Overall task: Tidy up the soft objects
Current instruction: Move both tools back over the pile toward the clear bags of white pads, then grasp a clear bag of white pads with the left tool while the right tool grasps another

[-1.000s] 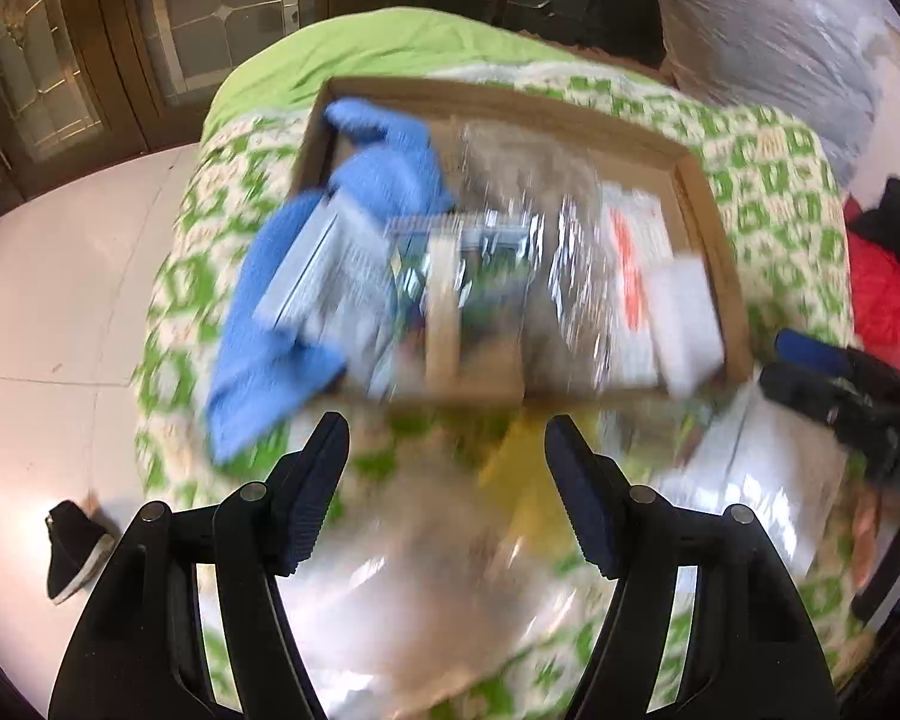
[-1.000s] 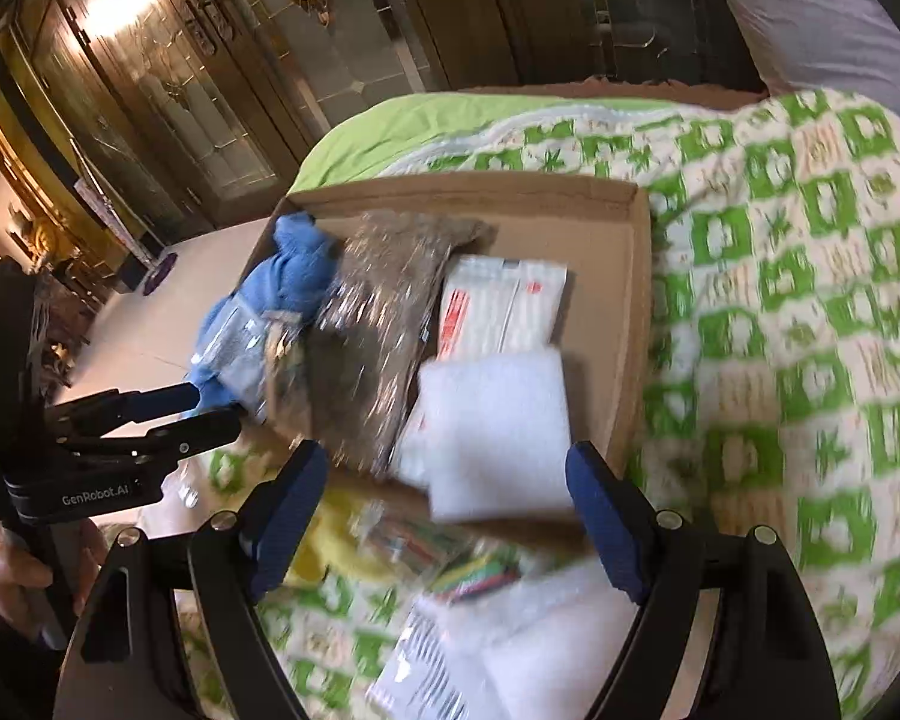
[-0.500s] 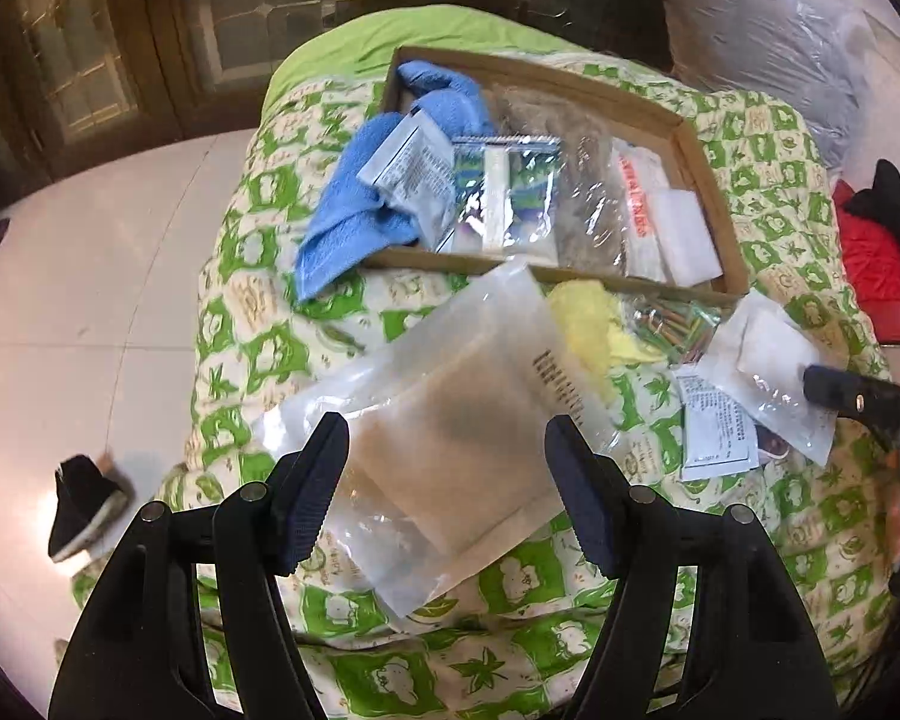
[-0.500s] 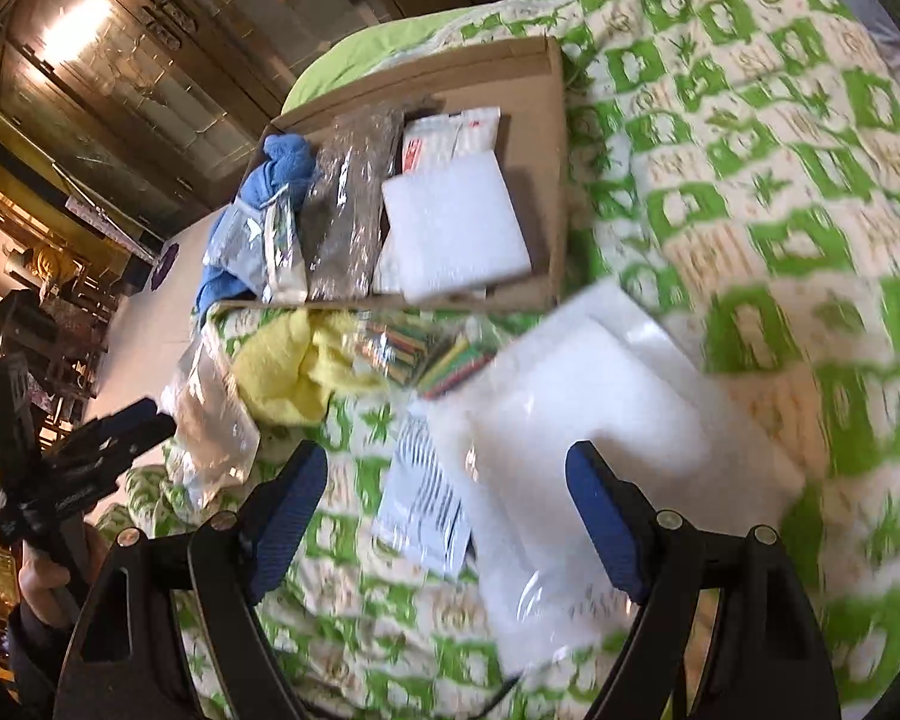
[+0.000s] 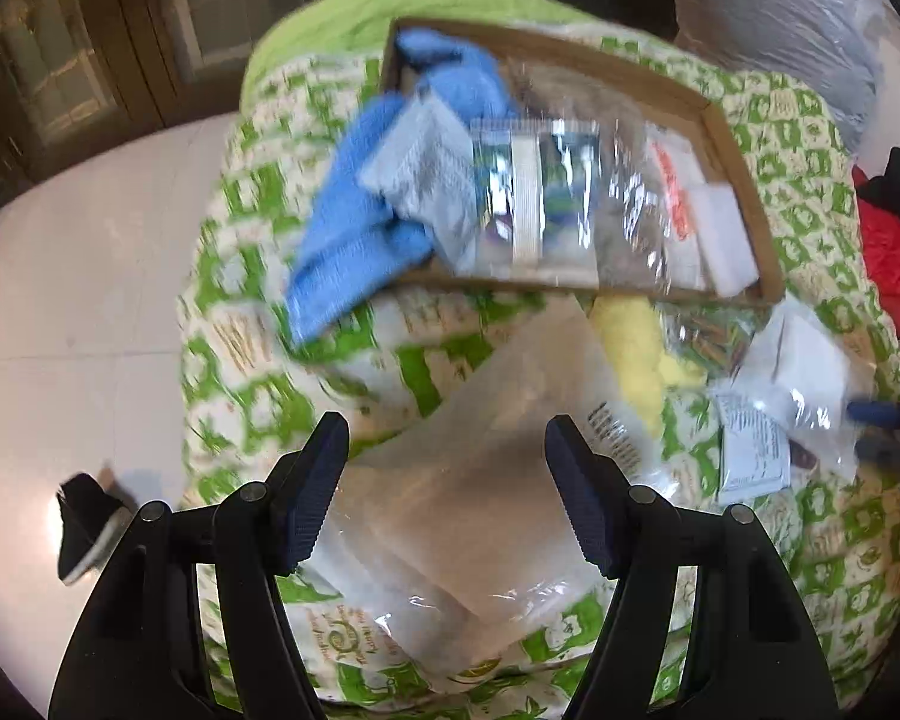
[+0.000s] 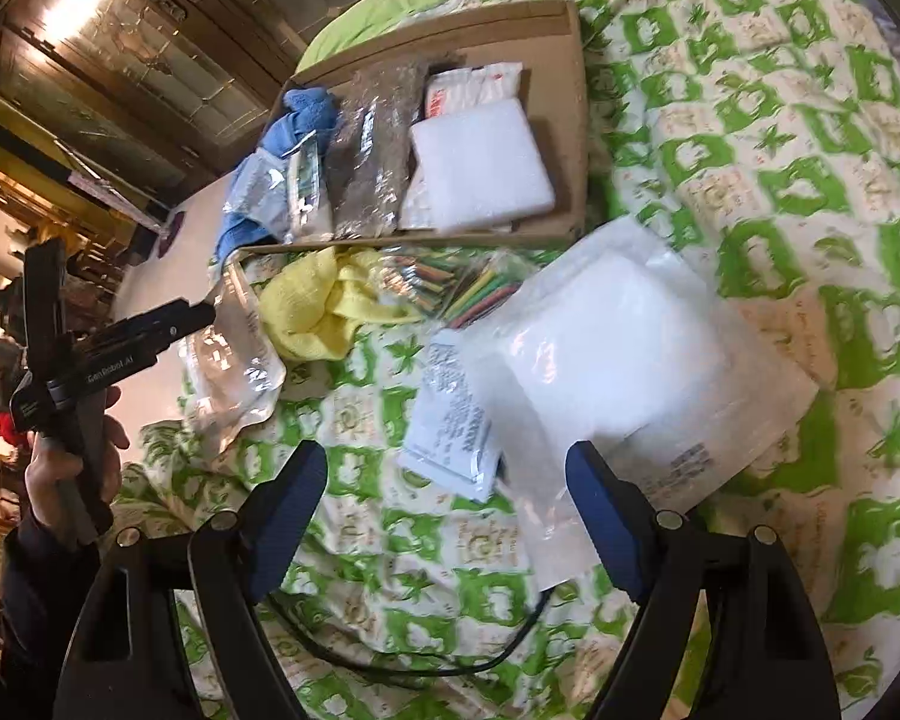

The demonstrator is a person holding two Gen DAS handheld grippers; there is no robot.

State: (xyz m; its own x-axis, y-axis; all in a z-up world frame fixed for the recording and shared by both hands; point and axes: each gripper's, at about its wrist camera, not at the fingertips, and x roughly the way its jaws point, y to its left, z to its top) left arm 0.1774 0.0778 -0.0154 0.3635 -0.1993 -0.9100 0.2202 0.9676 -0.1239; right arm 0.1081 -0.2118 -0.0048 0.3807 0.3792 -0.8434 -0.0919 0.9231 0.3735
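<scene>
A shallow cardboard box (image 5: 744,180) (image 6: 573,138) lies on a green-and-cream patterned cover (image 6: 780,150). It holds a blue cloth (image 5: 354,228) (image 6: 297,120), clear bags and a white foam pad (image 6: 480,168). In front of it lie a yellow cloth (image 6: 312,312) (image 5: 630,354), a bag of coloured sticks (image 6: 468,288), a printed sachet (image 6: 456,426) and a large white-filled bag (image 6: 618,354). My left gripper (image 5: 447,486) is open over a clear bag with brownish content (image 5: 480,492). My right gripper (image 6: 447,516) is open, just before the white bag.
White tiled floor (image 5: 78,276) lies left of the cover, with a dark shoe (image 5: 84,516) on it. A grey plastic-wrapped bundle (image 5: 774,18) and red fabric (image 5: 894,258) sit at the right. A black cable (image 6: 402,660) lies on the cover. Wooden glazed doors (image 6: 120,48) stand behind.
Both grippers have pulled back from the box, staying open. The left one now hovers over the brownish clear bag; the right one has come nearer the white bag.
</scene>
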